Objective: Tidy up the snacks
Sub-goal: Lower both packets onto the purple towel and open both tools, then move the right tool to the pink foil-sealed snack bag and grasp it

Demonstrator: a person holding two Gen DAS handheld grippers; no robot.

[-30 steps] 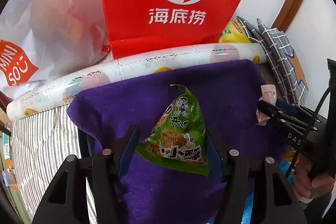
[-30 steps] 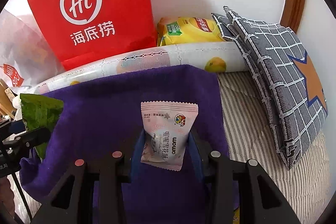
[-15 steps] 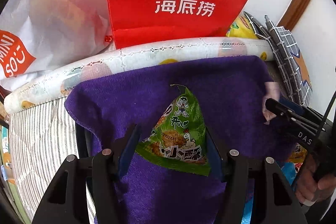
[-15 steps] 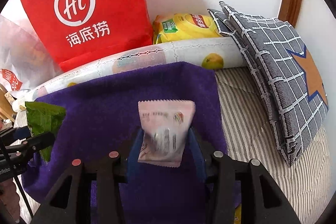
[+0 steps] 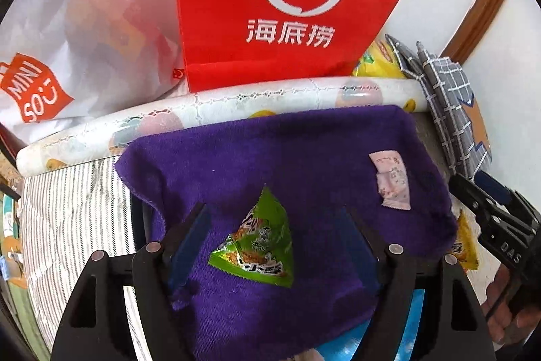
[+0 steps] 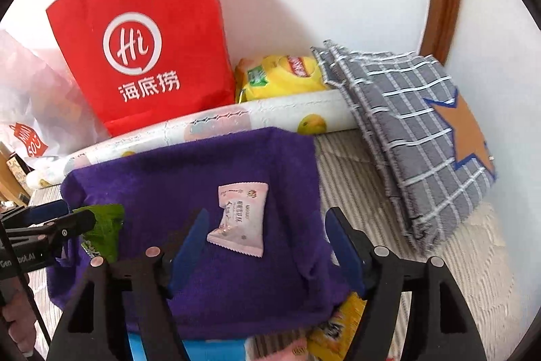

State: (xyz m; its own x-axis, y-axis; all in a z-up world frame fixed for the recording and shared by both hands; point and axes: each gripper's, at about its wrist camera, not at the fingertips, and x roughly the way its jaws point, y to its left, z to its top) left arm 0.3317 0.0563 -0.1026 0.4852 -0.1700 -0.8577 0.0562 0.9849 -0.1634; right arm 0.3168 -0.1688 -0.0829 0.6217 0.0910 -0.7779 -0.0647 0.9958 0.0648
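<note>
Nearest in the left wrist view we find the left gripper [image 5: 275,222], its 2 blue-padded fingers [image 5: 189,239] spreading apart. The green snack packet [image 5: 260,246] lies between them on the purple towel [image 5: 270,151], clear of both pads. It is triangular, apex pointing away from the camera and slightly left, long axis running near to far. Its print shows cartoon artwork; we cannot read the characters.

In the right wrist view the right gripper [image 6: 265,225] is likewise opening. The pink snack packet [image 6: 240,219] rests on the purple towel between the fingers, touching neither. Its long axis runs near to far, tilted slightly, with small vertical print too fine to read.

Each view shows the other tool: the left view shows the right gripper at its right edge, marked "DAS", with a hand [image 5: 507,310] below it. The right view shows the left gripper at its left edge, lettered "Gen...bot.AI".

Only the right view shows yellow and pink wrappers [image 6: 338,320] under the towel's near edge in full.

Beyond the towel lies a rolled fruit-print mat [image 6: 270,117]. Behind it stand a red paper bag [image 6: 145,32] marked "Hi 海底捞", a yellow chip bag [image 6: 280,76], a grey checked cushion [image 6: 416,131] with an orange star, and a white "MINISO" bag [image 5: 37,90].
</note>
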